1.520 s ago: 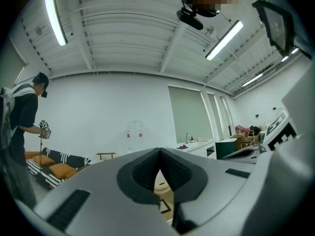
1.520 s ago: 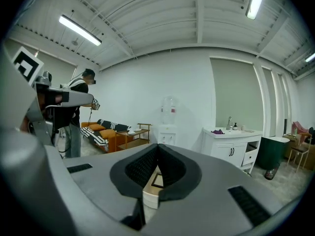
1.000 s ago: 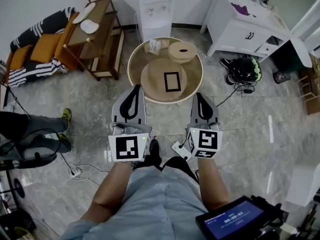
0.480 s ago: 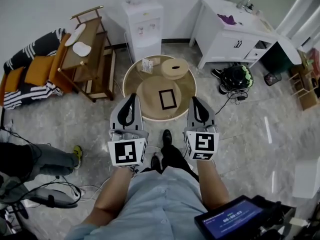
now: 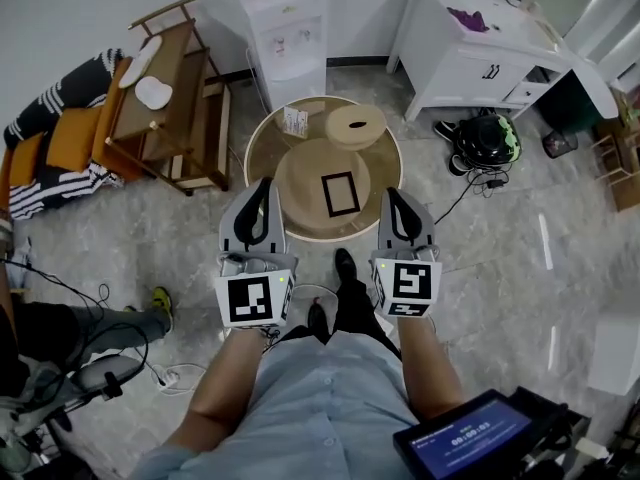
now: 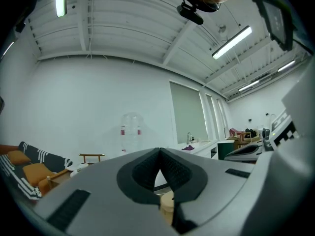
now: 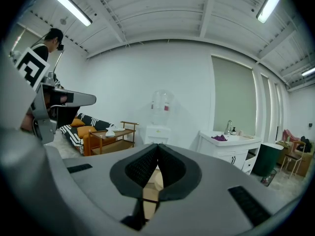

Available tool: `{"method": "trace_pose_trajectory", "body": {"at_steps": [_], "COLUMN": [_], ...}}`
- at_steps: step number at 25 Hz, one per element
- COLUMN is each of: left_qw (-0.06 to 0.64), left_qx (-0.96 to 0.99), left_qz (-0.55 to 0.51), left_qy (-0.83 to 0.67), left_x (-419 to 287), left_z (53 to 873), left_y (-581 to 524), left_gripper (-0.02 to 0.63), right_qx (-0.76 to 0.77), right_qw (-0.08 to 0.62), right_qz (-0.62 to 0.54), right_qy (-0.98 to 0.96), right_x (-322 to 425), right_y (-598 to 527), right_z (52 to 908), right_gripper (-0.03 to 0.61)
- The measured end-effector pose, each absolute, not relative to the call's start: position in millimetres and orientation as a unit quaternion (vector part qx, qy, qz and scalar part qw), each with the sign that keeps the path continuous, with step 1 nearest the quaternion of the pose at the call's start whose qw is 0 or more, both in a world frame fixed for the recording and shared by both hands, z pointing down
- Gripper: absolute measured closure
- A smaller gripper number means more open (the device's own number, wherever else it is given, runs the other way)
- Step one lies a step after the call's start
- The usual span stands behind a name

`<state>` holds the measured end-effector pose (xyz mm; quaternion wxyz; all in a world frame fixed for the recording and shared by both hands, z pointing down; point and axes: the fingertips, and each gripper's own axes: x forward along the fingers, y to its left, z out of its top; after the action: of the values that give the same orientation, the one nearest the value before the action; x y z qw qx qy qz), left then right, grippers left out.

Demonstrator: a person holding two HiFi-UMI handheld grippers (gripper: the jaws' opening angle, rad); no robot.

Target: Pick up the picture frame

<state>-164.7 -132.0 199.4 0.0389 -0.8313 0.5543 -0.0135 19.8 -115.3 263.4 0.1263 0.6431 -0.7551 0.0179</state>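
Approach stage. Left gripper and right gripper: jaws closed, empty. Next, open one toward the picture frame, upper centre.

Bright, even ceiling-tube lighting; fisheye warp, dark corners.

Round table mostly hidden in both gripper views. Card print too small to read. Screen cut by bottom edge.

Home-like studio room: striped sofa, water dispenser, white sink cabinet.
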Motion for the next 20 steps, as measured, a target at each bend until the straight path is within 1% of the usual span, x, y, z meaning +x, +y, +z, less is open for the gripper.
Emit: {"method": "trace_pose_trajectory", "body": {"at_steps": [11,20], "left_qw": [-0.002,-0.04], "left_qx": [-0.825,-0.82], "left_qz": [-0.052,-0.093], "left_qy": [0.563,0.564], "left_x": [-135.7,-114.9], "left_z": [265.3,334.2], "left_y": [-215.2,-269.2], "left_gripper": [0.603,0.603], "right_qx": [0.616,0.592], "right_qw": [0.16,0.192], "right_qz": [0.076,0.134], "right_qy": [-0.767,-0.771], "right_x": [44.7,57.6], "right_y": [-193.5,-243.3], "right_z": [340.2,420.8], "right_gripper": [0.563,0.563]}}
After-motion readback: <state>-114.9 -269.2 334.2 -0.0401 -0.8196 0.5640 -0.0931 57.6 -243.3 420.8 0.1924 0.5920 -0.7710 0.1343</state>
